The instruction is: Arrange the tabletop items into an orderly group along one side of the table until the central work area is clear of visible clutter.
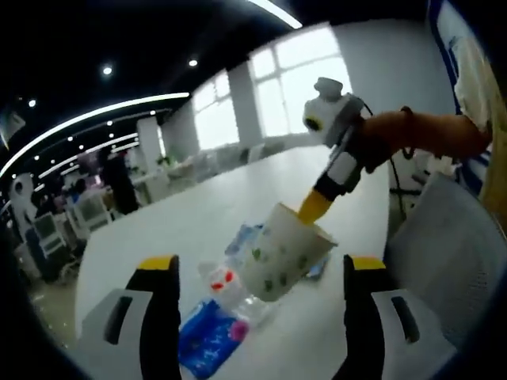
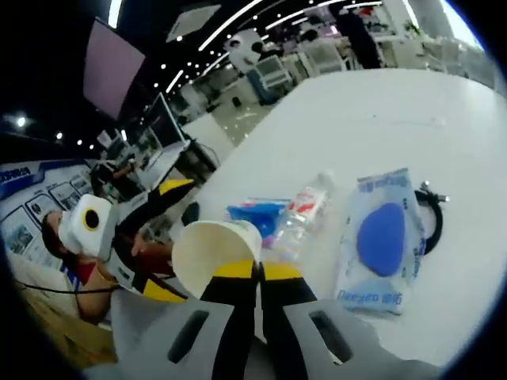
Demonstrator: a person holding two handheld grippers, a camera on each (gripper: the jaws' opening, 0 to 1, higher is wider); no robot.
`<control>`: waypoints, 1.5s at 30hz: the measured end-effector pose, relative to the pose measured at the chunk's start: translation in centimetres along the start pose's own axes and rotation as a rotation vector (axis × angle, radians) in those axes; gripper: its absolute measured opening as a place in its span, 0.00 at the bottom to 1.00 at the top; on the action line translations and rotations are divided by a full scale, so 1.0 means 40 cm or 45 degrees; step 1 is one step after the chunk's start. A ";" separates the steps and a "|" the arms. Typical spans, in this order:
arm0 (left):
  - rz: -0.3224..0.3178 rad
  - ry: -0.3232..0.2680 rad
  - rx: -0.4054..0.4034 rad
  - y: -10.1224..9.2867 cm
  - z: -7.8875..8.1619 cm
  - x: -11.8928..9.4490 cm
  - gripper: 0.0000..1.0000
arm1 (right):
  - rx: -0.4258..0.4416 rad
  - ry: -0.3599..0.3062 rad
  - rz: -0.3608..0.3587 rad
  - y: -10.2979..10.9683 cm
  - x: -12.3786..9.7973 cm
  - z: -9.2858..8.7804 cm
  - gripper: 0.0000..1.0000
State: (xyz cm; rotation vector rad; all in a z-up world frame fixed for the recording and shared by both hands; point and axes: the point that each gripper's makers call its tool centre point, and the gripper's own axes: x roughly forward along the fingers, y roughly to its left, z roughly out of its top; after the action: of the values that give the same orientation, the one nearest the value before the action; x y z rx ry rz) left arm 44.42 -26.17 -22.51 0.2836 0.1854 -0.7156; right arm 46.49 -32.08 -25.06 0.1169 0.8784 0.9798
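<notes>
In the left gripper view, the left gripper (image 1: pixel 261 273) stands with its two yellow-tipped black jaws spread wide apart and nothing between them. Ahead of it, the right gripper (image 1: pixel 314 207) comes in from two o'clock, held by a bare forearm (image 1: pixel 428 133), and pinches the rim of a white paper cup with green spots (image 1: pixel 283 252), which hangs tilted above the white tabletop (image 1: pixel 198 214).

In the right gripper view, the right gripper (image 2: pixel 258 269) has its jaws pressed together on the cup's rim; the paper cup (image 2: pixel 212 252) opens toward eleven o'clock. A clear plastic bottle with a red label (image 2: pixel 303 212) lies on its side at one o'clock, with a blue packet (image 2: pixel 257 214) beside it at twelve. A pale blue wipes pack (image 2: pixel 380 241) lies flat at two o'clock, and a black cable loop (image 2: pixel 432 218), perhaps touching it, sits at its far edge.
</notes>
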 end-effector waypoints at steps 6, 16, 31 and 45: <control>-0.067 -0.002 0.059 -0.031 0.003 0.006 0.76 | -0.033 0.046 0.018 0.028 -0.006 -0.007 0.01; -0.128 0.014 0.161 -0.061 0.000 0.008 0.61 | -0.057 0.110 0.103 0.073 -0.009 -0.019 0.01; -0.175 -0.015 0.230 -0.088 0.010 0.007 0.46 | -0.011 0.088 0.133 0.095 -0.022 -0.012 0.02; -0.136 -0.081 0.135 -0.069 0.031 0.002 0.43 | -0.104 -0.030 0.168 0.119 -0.026 0.024 0.13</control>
State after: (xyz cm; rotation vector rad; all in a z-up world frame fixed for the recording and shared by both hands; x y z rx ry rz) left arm 42.73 -28.61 -21.89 0.3538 0.1026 -0.8409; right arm 43.71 -29.83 -21.63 0.1177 0.8153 1.1341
